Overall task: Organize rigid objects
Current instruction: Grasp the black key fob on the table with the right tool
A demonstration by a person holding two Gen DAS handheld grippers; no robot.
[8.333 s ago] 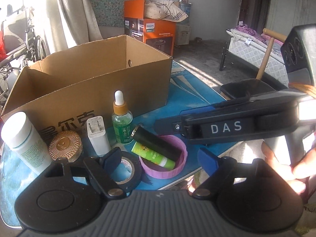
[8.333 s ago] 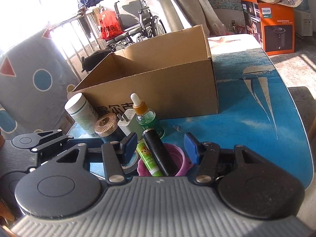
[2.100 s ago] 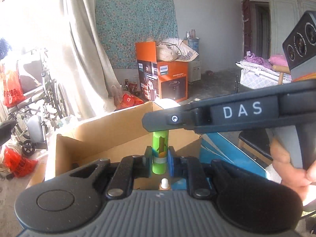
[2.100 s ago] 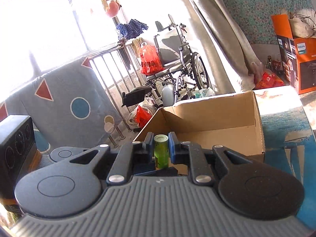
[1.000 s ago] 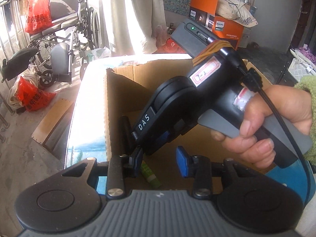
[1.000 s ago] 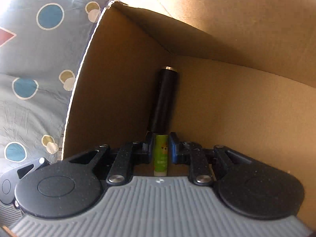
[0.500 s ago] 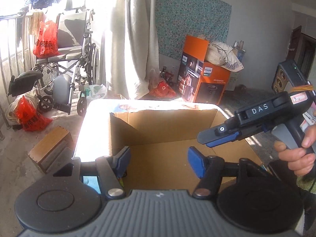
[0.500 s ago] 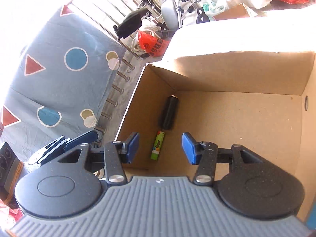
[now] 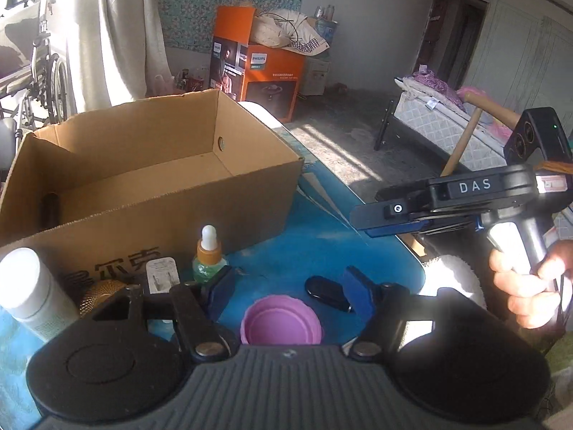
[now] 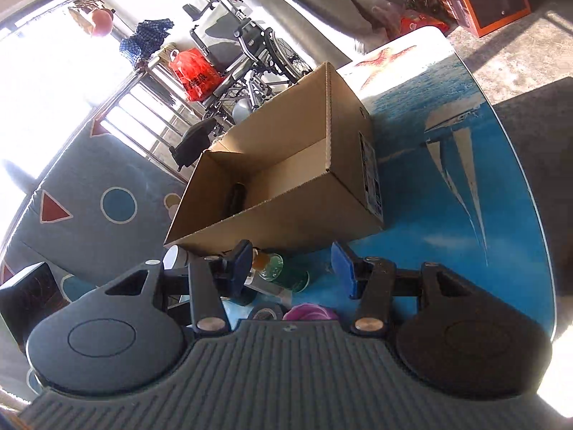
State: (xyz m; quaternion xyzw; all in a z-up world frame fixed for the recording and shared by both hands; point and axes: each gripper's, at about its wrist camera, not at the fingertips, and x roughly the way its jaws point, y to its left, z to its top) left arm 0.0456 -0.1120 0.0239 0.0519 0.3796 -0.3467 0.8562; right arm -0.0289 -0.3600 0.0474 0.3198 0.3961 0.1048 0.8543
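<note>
An open cardboard box [image 9: 150, 179] stands on the blue table; a black cylinder [image 9: 49, 209] lies inside at its left end, also seen in the right wrist view [image 10: 234, 199]. In front of the box stand a white bottle [image 9: 27, 286], a gold lid [image 9: 96, 295], a white charger [image 9: 160, 276] and a green dropper bottle [image 9: 207, 256]. A purple cup [image 9: 281, 324] and a small black object [image 9: 327, 293] lie near me. My left gripper [image 9: 288, 292] is open and empty above the purple cup. My right gripper [image 10: 292, 268] is open and empty, also seen from the left wrist view [image 9: 390, 220].
The blue table's edge [image 10: 530, 197] curves at the right. A roll of black tape [image 10: 266, 311] lies by the purple cup [image 10: 309, 311]. An orange carton [image 9: 258, 68], a wheelchair [image 10: 247, 61] and a bed [image 9: 447, 122] stand off the table.
Both grippers have pulled back from above the box to the near side of the table. The green tube stays in the box, now hidden behind its front wall.
</note>
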